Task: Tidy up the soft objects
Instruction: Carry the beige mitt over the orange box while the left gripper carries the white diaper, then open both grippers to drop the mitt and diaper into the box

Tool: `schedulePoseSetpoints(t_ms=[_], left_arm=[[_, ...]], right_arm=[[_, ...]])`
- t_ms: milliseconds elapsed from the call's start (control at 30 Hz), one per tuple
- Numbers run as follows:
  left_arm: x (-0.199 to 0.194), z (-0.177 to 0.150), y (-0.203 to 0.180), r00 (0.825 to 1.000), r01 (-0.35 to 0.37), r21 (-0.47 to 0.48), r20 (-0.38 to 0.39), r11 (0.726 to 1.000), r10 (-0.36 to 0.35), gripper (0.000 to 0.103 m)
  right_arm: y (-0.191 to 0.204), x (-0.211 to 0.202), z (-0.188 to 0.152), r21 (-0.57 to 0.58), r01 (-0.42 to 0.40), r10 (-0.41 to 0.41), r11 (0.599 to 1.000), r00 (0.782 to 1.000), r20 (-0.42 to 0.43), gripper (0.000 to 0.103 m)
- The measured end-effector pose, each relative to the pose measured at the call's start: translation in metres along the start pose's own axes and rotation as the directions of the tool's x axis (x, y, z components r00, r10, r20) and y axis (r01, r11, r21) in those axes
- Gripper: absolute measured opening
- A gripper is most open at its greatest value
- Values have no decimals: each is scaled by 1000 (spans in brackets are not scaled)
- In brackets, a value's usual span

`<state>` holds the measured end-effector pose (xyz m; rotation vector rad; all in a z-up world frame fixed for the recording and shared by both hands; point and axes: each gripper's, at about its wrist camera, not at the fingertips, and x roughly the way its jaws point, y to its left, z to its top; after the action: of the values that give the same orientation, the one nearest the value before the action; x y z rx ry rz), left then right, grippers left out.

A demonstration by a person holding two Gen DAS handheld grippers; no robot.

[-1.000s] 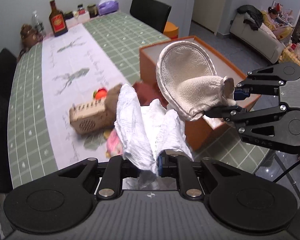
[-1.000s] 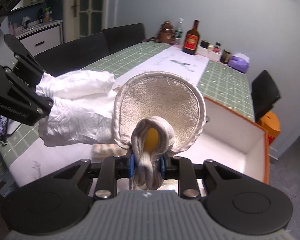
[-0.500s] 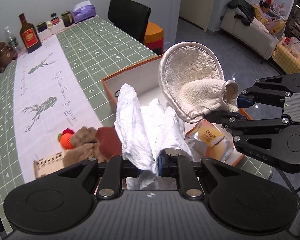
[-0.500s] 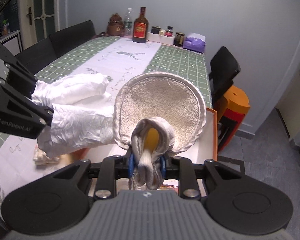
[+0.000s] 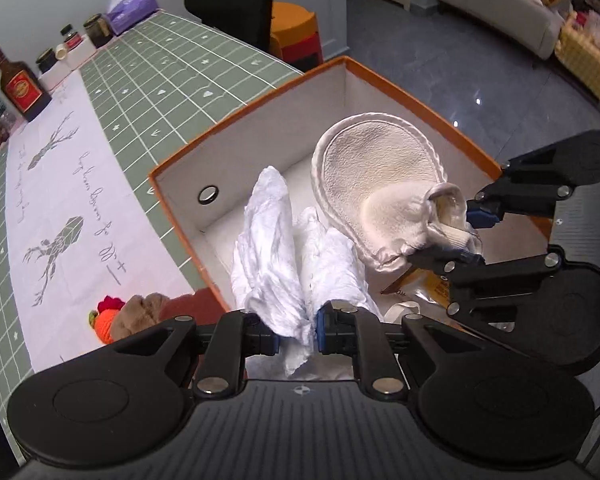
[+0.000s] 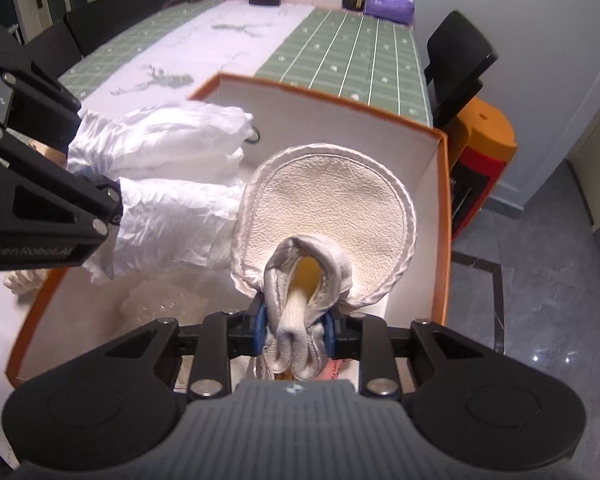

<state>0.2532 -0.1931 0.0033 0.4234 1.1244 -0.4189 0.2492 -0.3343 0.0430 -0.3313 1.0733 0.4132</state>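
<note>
While the left gripper (image 5: 296, 330) pinches the gathered end of the crumpled white cloth (image 5: 276, 256) between nearly closed jaws, the right gripper (image 6: 294, 330) has the bunched cuff of the cream mitt (image 6: 332, 216) between its blue pads, and those jaws are starting to part. Both soft things hang over the open orange box (image 5: 384, 80), which sits at the table's corner, so a drop now would probably land inside. The risk lies in how it lands: the mitt's broad round face stands close to the box's far wall in the right wrist view, and it could catch on the rim and flop outside towards the floor. The cloth touches the mitt's edge, so a loosened mitt might drag it or settle on top of it. A clear plastic wrapper (image 6: 168, 300) and a printed packet (image 5: 428, 288) already lie on the box floor, and may keep the new pieces from lying flat. Further off, the plush toys (image 5: 140, 314) beside the box wait on the table runner (image 5: 60, 184).
</note>
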Motion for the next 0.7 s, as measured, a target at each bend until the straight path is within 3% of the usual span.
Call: schedulePoseSetpoints(t_ms=[200, 333, 567, 700], left_arm=[[28, 6, -11, 998, -17, 42, -60, 999, 20, 18], [41, 4, -14, 996, -41, 58, -80, 997, 45, 19], [38, 2, -15, 996, -44, 65, -71, 997, 49, 30], [28, 3, -13, 999, -11, 50, -48, 999, 13, 47]], right_arm=[[4, 25, 1, -51, 3, -7, 999, 997, -80, 29], [5, 34, 3, -62, -7, 0, 998, 994, -106, 39], [4, 32, 4, -82, 11, -20, 997, 995, -102, 48], [5, 26, 4, -82, 26, -33, 996, 995, -94, 58]])
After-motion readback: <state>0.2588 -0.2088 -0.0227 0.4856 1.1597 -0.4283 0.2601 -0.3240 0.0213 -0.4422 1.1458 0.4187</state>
